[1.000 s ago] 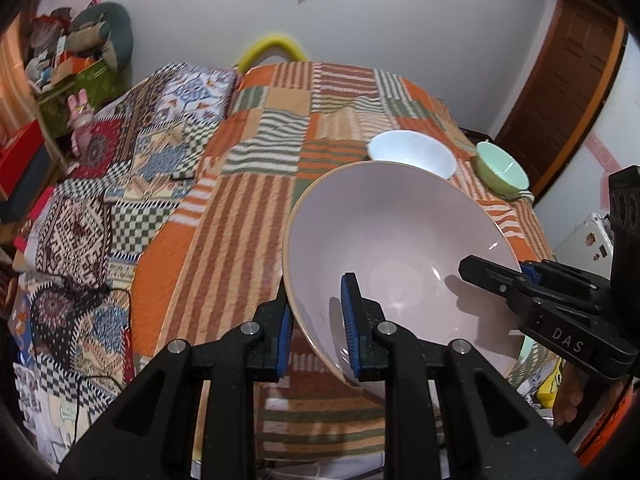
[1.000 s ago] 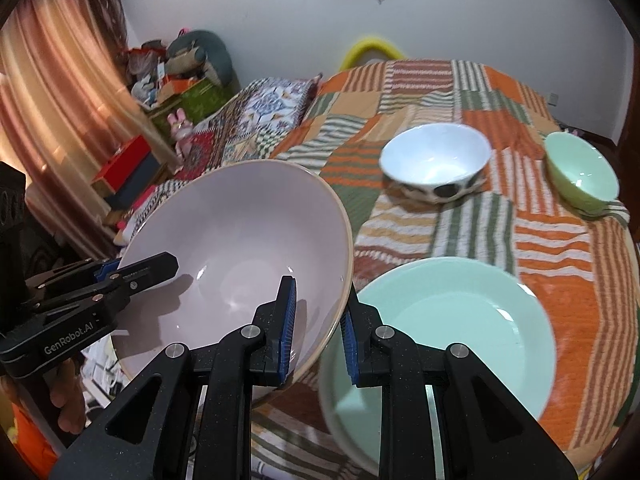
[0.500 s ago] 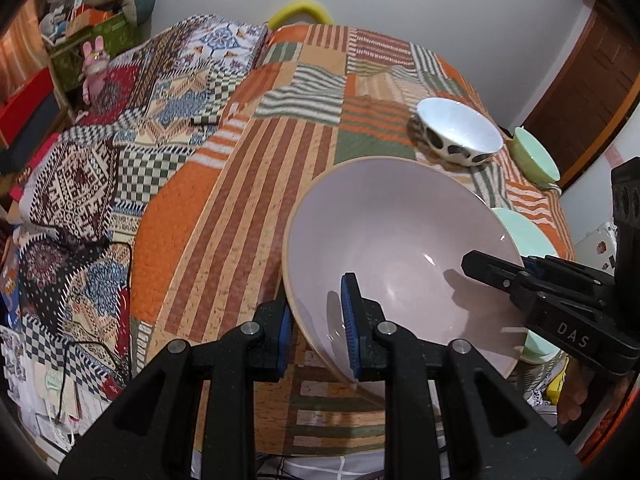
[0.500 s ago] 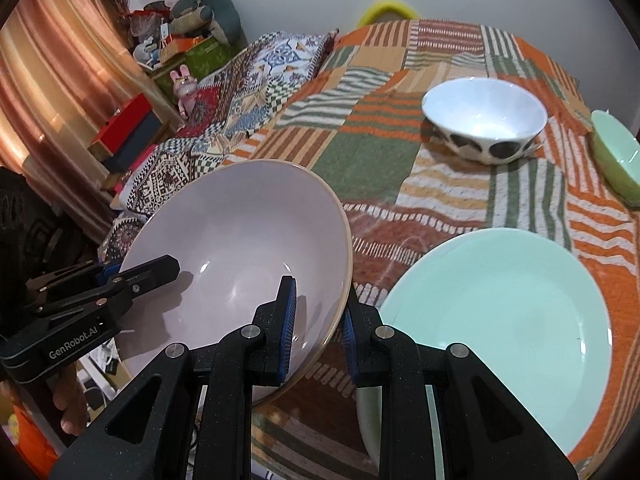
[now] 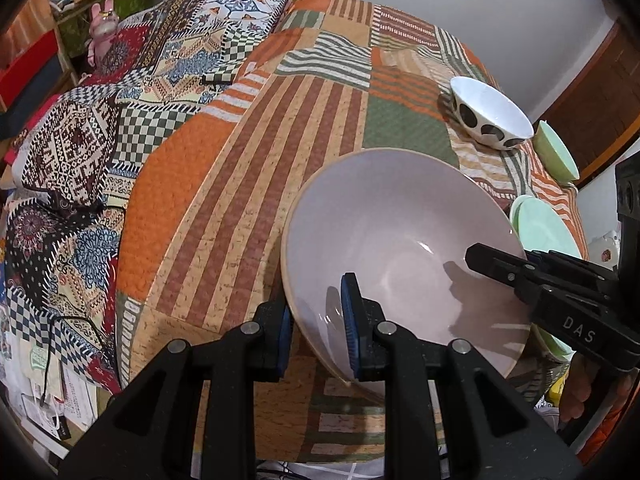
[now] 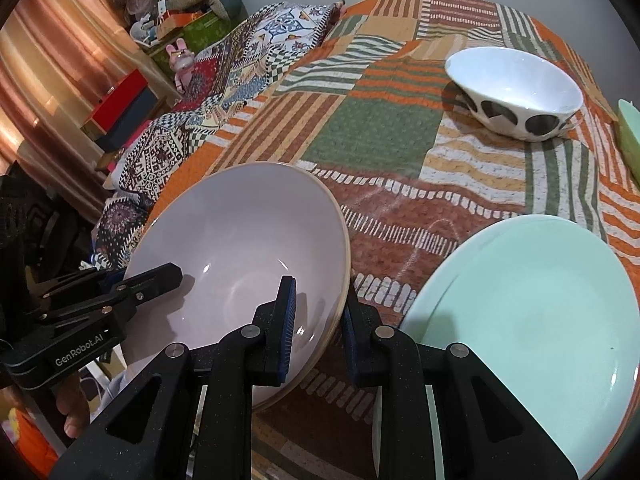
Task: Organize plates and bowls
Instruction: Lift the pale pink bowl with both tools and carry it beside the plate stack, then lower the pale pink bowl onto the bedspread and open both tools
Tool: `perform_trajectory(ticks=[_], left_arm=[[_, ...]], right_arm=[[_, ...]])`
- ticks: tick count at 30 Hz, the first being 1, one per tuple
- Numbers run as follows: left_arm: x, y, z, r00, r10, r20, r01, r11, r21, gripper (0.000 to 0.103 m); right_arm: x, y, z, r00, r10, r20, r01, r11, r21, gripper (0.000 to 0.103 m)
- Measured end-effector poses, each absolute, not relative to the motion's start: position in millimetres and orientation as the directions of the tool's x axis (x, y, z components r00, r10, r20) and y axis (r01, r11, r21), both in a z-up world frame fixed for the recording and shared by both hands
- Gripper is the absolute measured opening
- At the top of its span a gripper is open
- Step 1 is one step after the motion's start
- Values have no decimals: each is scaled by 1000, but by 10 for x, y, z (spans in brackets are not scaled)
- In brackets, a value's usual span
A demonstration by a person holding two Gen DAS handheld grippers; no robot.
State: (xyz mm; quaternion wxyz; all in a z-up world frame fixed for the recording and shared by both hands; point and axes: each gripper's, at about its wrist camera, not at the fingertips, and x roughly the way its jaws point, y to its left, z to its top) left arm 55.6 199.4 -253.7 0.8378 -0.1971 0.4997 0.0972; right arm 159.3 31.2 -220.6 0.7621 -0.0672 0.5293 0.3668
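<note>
Three bowls are in the scene: one large pale pink bowl (image 5: pixel 400 236) (image 6: pixel 240 248) at the near edge, one white bowl with black spots (image 5: pixel 490 114) (image 6: pixel 516 88) farther back, and one small mint-green bowl (image 5: pixel 556 152) (image 6: pixel 629 136) at the far right. One mint-green plate (image 6: pixel 536 312) (image 5: pixel 544 232) lies at the near right. Two black grippers are counted, the left gripper (image 5: pixel 318 326) (image 6: pixel 160 276) and the right gripper (image 6: pixel 320 330) (image 5: pixel 486 258), and one patchwork blanket (image 5: pixel 304 120) (image 6: pixel 380 128) covers the surface.

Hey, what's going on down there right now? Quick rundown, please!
Left gripper and right gripper both clamped on pink bowl rim, opposite sides. Green plate beside it. Spotted bowl and green bowl farther back.
</note>
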Motion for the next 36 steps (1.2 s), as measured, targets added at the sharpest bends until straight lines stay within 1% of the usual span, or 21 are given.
perform_trajectory(ticks=[9,14,17,18,22,29,36], left_arm=[[556,1965,-2581,479,-20,-878,-355,910,-215,22],[527,1956,-2593,479,-28,-878,-360,906,-225,22],[512,1934,-2558,482,-5,-876,-364,908,-205,22],[508,1923,-2535,483,9,-875,-364,912,-192,22],[492,1913,-2450,492,32,-870,-367,914,-174,22],[469,1864,-2247,515,83,-853,-362,923,-129,22],[515,1751,-1819,594,113,-796,-319,942,-104,24]], right_arm=[[1623,338,-2248,175,480,-860,-631,725,277,20],[1629,334,-2262,155,485,-861,-627,721,293,22],[1629,313,-2232,167,484,-859,-628,724,286,22],[1630,294,-2213,171,487,-856,-627,724,287,22],[1638,183,-2097,197,511,-837,-620,726,297,27],[1653,-24,-1926,235,538,-809,-605,733,312,28],[1706,-275,-1714,300,559,-773,-588,746,312,28]])
